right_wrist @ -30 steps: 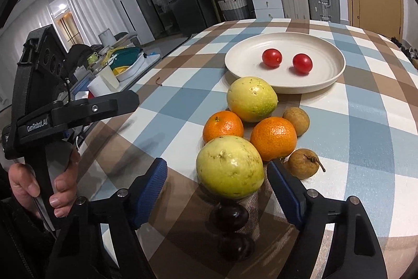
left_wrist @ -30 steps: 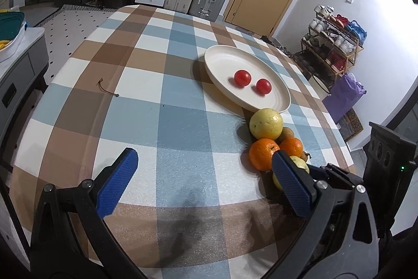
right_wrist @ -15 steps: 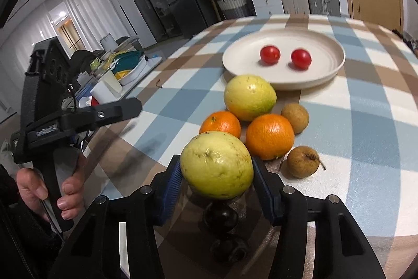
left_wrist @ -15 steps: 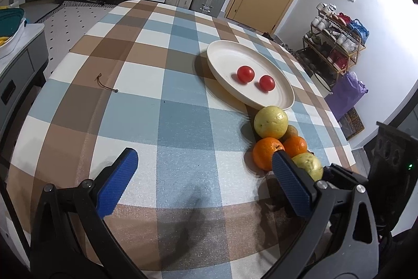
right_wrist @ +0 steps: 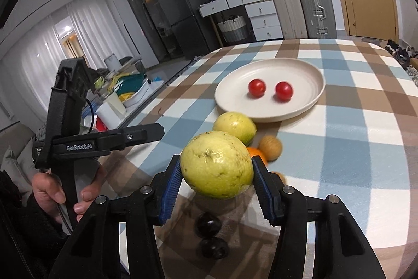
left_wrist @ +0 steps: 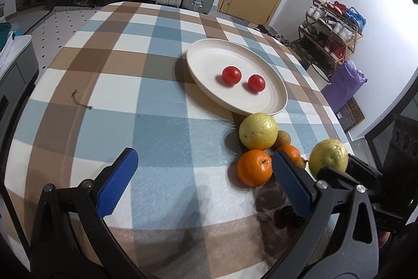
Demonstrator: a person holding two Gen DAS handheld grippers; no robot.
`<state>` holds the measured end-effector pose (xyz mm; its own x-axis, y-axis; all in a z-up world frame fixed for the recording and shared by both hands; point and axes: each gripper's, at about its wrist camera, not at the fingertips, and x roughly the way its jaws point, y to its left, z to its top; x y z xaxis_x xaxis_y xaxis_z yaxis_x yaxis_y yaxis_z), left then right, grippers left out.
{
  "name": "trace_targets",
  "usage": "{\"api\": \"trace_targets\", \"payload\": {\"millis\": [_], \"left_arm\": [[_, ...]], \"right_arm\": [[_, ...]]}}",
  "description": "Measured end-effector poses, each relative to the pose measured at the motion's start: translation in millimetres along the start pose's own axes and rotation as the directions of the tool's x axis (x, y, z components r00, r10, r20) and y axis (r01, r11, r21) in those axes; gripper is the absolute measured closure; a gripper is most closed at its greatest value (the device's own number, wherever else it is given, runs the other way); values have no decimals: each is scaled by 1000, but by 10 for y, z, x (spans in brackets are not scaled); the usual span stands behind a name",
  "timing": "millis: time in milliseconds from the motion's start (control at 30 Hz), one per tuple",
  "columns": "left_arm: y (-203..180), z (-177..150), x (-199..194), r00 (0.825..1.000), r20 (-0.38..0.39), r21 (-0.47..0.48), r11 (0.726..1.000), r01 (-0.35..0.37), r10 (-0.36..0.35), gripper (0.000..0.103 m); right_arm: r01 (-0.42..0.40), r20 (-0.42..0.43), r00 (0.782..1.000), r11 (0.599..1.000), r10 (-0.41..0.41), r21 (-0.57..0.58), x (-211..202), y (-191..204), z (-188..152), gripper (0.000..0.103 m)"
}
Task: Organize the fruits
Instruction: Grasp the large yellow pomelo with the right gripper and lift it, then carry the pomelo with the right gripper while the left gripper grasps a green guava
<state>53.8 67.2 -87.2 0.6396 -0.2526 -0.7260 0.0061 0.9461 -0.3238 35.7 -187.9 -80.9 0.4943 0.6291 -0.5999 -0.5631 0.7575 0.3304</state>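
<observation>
Checked cloth in blue, brown and white covers the table, with suitcases, drawers and a wooden door at the back of the room; toward twelve o'clock in the right wrist view sits a cream plate holding two cherry tomatoes, and just beside its near rim lie the waiting fruits: a second yellow-green guava, an orange, a smaller orange half hidden behind it, and a brown round fruit.

Right gripper pinches the large guava across its widest part, both blue pads pressed to its flanks at nine and three o'clock, the fruit lifted clear of the cloth; its jaws have just been closing, with the guava between them. Left gripper stands spread and empty over bare cloth, the orange just beside its right finger at about two o'clock.

I judge the guava fairly heavy for its bulk, firm but bruisable, with a waxy, pitted skin that could slip; its rounded shape will roll once released. The grip at the equator looks right; squeezing harder risks denting the flesh. Set it down low on the plate, away from the tomatoes, which are small, soft-skinned and easily crushed or knocked rolling.
</observation>
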Motion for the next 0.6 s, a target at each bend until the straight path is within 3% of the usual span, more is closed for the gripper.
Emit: {"api": "trace_targets", "payload": {"millis": [600], "left_arm": [[-412, 337, 766, 987, -145, 27, 997, 70, -65, 1]], "right_arm": [[28, 50, 998, 997, -32, 73, -187, -555, 189, 50]]}}
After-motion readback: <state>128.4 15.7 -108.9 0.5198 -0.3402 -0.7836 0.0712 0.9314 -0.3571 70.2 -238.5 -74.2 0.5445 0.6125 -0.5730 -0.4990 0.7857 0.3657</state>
